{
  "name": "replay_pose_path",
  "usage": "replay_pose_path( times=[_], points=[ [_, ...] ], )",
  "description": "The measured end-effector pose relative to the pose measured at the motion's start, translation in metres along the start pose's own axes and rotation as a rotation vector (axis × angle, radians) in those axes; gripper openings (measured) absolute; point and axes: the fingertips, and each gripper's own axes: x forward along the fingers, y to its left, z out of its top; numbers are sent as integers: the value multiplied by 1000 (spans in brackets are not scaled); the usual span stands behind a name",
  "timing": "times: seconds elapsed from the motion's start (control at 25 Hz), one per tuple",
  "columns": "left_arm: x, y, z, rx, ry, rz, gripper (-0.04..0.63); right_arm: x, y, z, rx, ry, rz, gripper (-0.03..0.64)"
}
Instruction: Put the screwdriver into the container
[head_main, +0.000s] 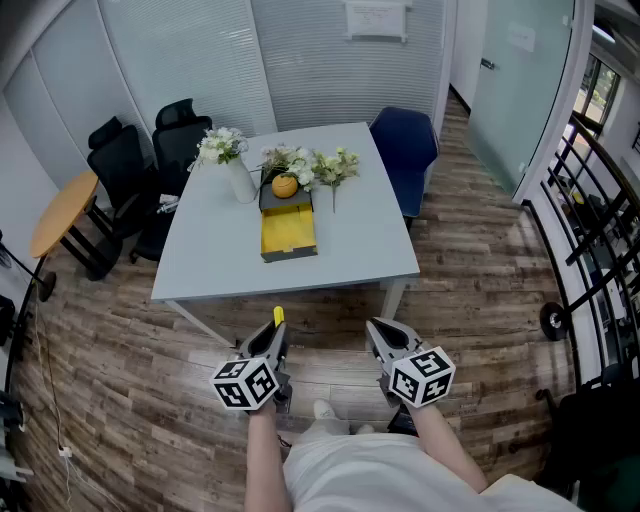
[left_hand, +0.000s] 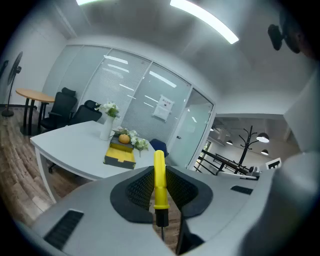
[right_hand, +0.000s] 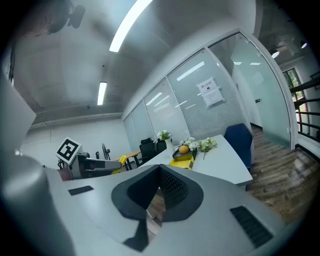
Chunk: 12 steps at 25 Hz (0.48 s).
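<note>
My left gripper (head_main: 272, 338) is shut on a yellow-handled screwdriver (left_hand: 159, 180), whose handle tip (head_main: 278, 315) sticks out past the jaws toward the table. The yellow and grey container (head_main: 288, 232) lies open on the white table (head_main: 350, 250), well ahead of both grippers, with an orange (head_main: 284, 185) at its far end. It also shows small in the left gripper view as the container (left_hand: 120, 156) and in the right gripper view as the container (right_hand: 182, 160). My right gripper (head_main: 385, 340) is shut with nothing in it, held beside the left one above the wooden floor.
A white vase of flowers (head_main: 232, 165) and loose flower sprigs (head_main: 335, 166) stand near the container. A blue chair (head_main: 405, 155) is at the table's right, black chairs (head_main: 140, 165) and a round wooden table (head_main: 62, 212) at the left. A glass wall and railing (head_main: 595, 200) run along the right.
</note>
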Motion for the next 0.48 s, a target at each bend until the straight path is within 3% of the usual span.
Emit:
replay_pose_path(
  times=[0.48],
  points=[
    [-10, -8, -4, 12, -1, -5, 72, -13, 7, 1, 10, -21, 12, 15]
  ],
)
